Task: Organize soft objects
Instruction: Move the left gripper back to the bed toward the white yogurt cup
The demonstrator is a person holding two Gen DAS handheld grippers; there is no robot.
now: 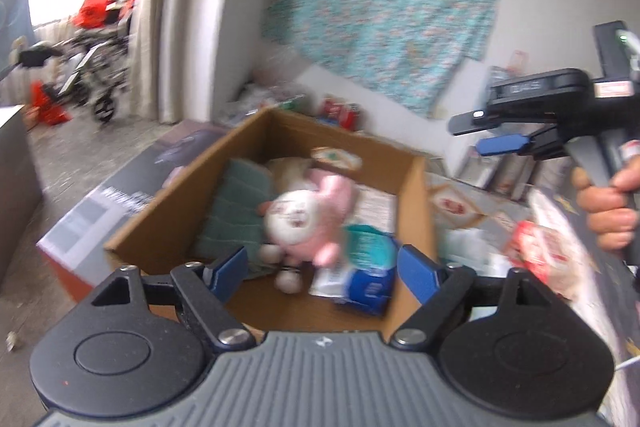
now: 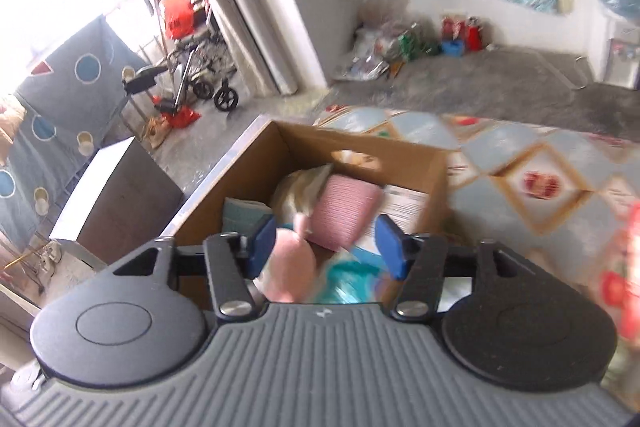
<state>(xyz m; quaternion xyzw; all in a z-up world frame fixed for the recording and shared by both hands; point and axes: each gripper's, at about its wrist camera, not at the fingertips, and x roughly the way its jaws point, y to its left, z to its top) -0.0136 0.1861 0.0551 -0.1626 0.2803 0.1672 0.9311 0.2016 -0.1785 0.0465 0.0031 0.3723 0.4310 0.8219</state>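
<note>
We work above the cardboard box (image 1: 168, 203), and left to right it holds a folded green towel (image 1: 236, 207), a pink plush toy (image 1: 308, 223) lying across the middle, and a teal-and-blue packet (image 1: 366, 267) against the right wall. From the right wrist view a pink folded cloth (image 2: 344, 207) also shows deeper in the box, behind the plush.

The left gripper (image 1: 324, 267) hangs over the near edge with its fingers wide and nothing between them. The right gripper (image 2: 326, 251) is above the box too, fingers apart and pressing on nothing; the plush only shows beyond them.

We judge the drop done, so the step now is to lift clear without snagging the box wall, then turn to whatever soft things are left on the patterned quilt (image 2: 520, 163) to the right.

Around us: a wheelchair (image 2: 200, 67) far left by the curtain, and a red blurred item (image 1: 540, 247) on the right near the hand (image 1: 612, 211), too smeared to name.
</note>
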